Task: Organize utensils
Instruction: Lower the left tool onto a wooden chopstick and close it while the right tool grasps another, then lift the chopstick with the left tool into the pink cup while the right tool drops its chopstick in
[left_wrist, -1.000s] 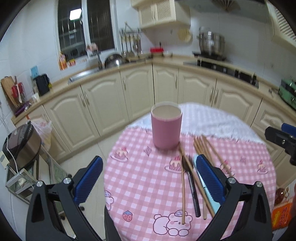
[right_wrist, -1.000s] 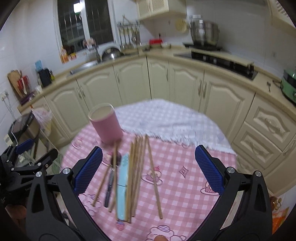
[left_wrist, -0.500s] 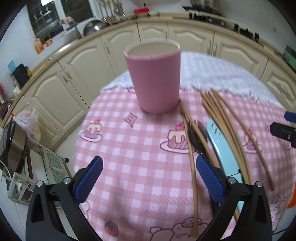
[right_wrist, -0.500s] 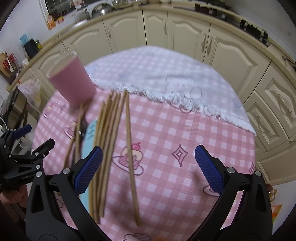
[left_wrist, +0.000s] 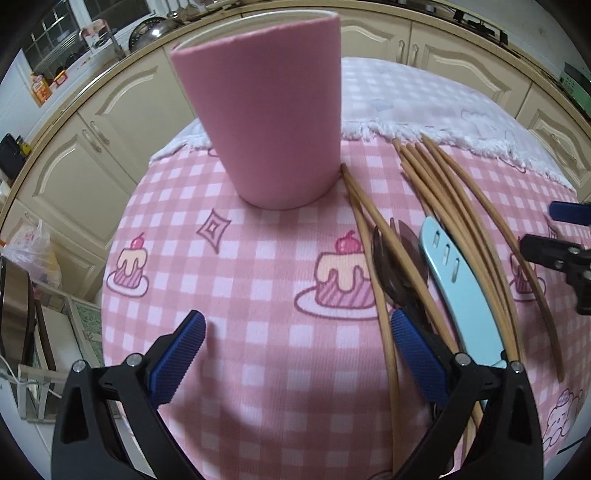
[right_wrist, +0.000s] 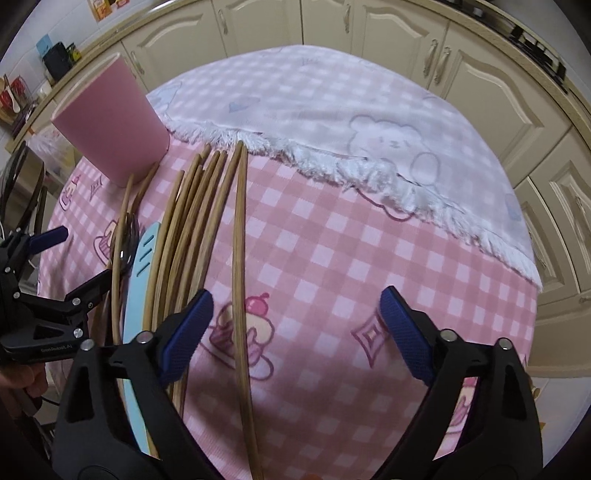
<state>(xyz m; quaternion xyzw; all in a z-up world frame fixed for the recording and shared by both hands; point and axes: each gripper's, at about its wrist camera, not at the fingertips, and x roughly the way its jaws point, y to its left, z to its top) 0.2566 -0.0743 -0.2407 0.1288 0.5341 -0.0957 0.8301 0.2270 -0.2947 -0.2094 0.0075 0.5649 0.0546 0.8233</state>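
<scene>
Both grippers gape empty, and the right gripper (right_wrist: 295, 325), probably nearer, straddles the outermost chopstick (right_wrist: 238, 258), whose long axis runs from between its jaws toward the pink cup (right_wrist: 114, 129)

We see the left gripper (left_wrist: 295, 334) and right gripper (right_wrist: 295, 312): black plastic frames; ribbed blue finger pads (right_wrist: 186, 330); silver screws; white lettering on the left frame; bare skin below.
</scene>
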